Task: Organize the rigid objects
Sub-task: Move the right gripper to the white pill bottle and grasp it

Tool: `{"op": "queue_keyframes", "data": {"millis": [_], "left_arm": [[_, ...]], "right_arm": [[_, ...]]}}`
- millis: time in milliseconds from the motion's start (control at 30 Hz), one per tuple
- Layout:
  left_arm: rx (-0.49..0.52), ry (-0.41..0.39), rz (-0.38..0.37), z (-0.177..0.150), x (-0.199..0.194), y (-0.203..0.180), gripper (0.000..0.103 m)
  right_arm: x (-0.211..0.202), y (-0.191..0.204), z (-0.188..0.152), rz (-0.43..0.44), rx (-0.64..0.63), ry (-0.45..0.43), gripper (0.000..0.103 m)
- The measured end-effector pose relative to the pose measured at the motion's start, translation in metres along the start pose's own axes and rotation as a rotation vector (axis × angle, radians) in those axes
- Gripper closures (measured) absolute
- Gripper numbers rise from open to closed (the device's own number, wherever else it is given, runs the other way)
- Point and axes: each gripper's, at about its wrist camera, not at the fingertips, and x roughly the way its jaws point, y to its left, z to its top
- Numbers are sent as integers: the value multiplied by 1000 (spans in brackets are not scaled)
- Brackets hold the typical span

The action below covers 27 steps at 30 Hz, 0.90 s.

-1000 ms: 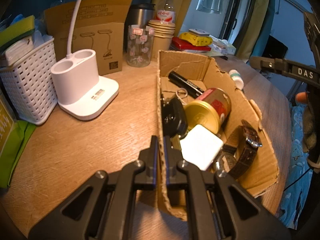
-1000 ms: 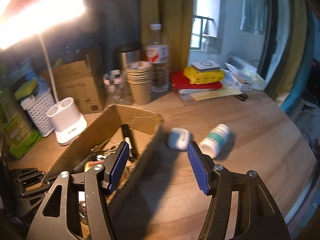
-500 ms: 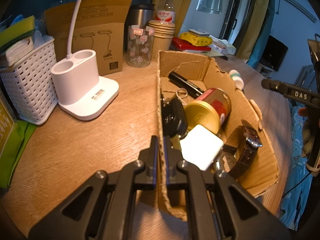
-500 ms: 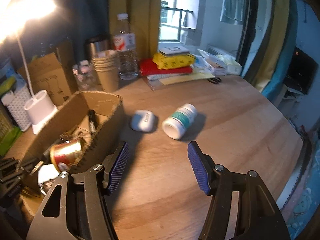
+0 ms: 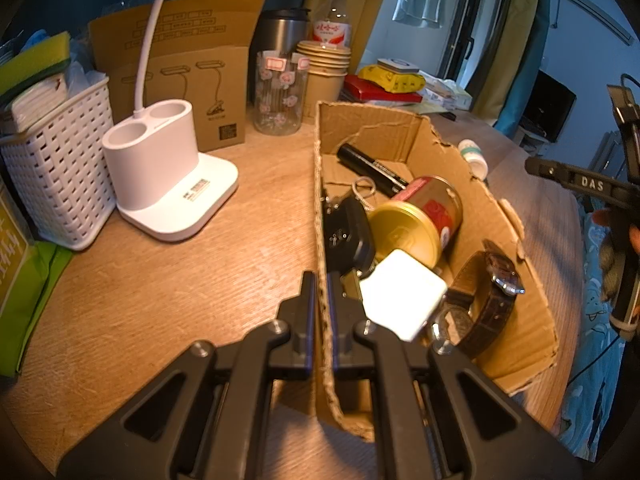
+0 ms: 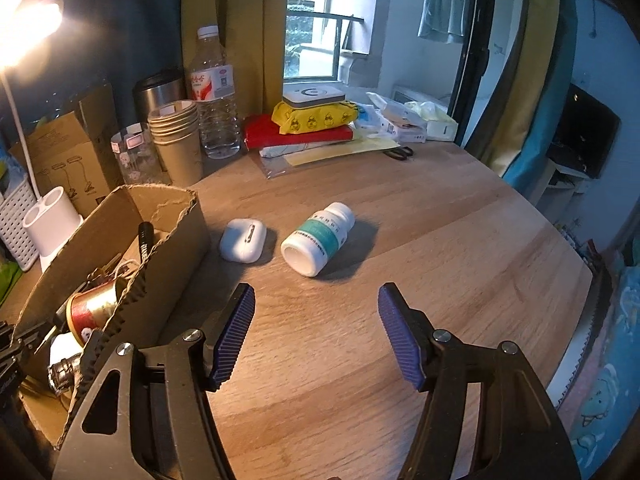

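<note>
warm lamp (image 6: 28, 28) glare upper left; daylit window (image 6: 316, 20); fisheye edges dark, bent

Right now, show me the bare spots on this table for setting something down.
Bare wood lies right of the pill bottle up to the table edge, and between the lamp base and the cardboard box wall. The box is crowded; so is the back edge around the paper cups.

Pill bottle (image 5: 473, 156) half hidden behind the cardboard box (image 5: 496, 216) wall
</note>
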Motion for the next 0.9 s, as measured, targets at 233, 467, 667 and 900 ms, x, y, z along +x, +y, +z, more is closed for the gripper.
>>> {"op": "queue_keyframes", "data": {"millis": [233,467,667,900], "left_arm": [[0,0,0,0,0,0,97],[0,0,0,0,0,0,97],[1,-1,1,0,0,0,97],[1,-2,2,0,0,0,97]], "right_arm": [[16,-5,15,8,5,0,35],[35,-8,28,34,20,8,35],[54,-15,31,57,75,24,34],[78,-26,35,94,146,52,35]]}}
